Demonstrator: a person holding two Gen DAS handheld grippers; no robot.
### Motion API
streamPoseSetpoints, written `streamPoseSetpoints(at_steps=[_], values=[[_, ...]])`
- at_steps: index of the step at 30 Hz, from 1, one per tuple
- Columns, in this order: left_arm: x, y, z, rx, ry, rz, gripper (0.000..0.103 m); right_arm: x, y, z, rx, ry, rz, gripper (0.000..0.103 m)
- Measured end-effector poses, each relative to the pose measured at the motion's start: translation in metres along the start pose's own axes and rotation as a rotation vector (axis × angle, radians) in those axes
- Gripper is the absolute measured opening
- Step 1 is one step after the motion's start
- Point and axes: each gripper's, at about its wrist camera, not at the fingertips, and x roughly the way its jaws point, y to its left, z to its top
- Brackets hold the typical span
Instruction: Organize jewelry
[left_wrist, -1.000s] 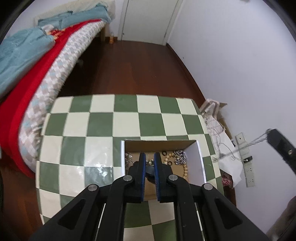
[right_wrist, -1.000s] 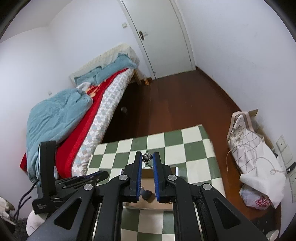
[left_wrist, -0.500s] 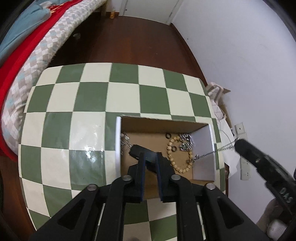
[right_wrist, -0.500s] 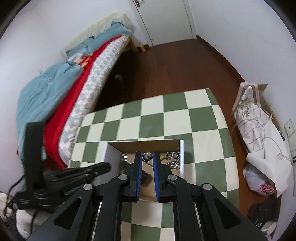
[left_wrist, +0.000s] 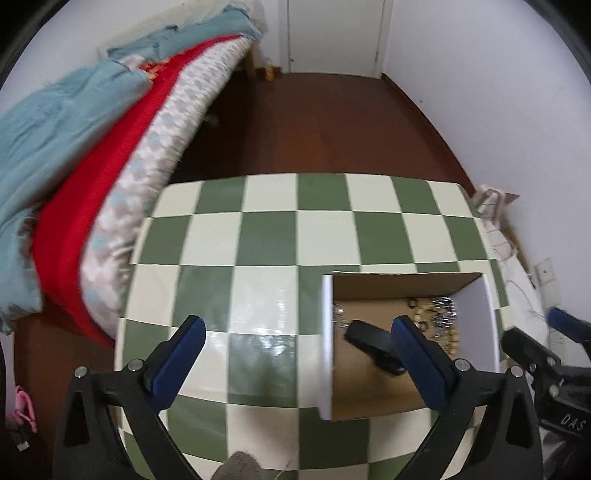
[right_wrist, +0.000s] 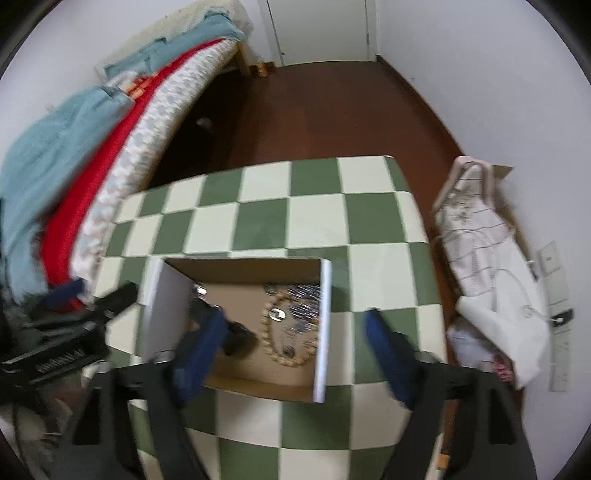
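Note:
An open cardboard box (left_wrist: 402, 280) with white side walls sits on the green-and-white checkered table (left_wrist: 266, 236). It also shows in the right wrist view (right_wrist: 243, 267). Inside lie a wooden bead bracelet (right_wrist: 267, 332), silver chains (right_wrist: 304, 299), small rings and a black object (left_wrist: 373, 345). My left gripper (left_wrist: 295, 354) is open and empty, above the table at the box's left wall. My right gripper (right_wrist: 291, 343) is open and empty, over the box. Each gripper shows at the edge of the other's view.
A bed (left_wrist: 110, 129) with red and teal blankets stands left of the table. A white bag (right_wrist: 484, 258) leans on the wall at the right. Dark wood floor (left_wrist: 314, 122) and a white door (left_wrist: 332, 33) lie beyond the table.
Both grippers have opened. The right one let go of the silver chain, which now lies in the box. The left one let go of the black object and shifted left.

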Motion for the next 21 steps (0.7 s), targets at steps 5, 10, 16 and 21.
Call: streamPoseSetpoints(at_steps=[5,10,16,21], values=[[-0.006,0.007,-0.017,-0.011,-0.046,0.071,0.103,0.009,0.0,-0.017,-0.017,0.032,-0.101,0.103],[-0.013,0.008,-0.029,-0.014,-0.055,0.085,0.103,0.009,0.001,-0.032,-0.016,0.04,-0.125,0.103],[-0.043,0.003,-0.045,0.0,-0.083,0.085,0.103,-0.016,0.003,-0.048,0.008,0.001,-0.123,0.103],[-0.078,0.0,-0.061,-0.013,-0.118,0.071,0.103,-0.053,0.007,-0.064,0.004,-0.055,-0.132,0.103]])
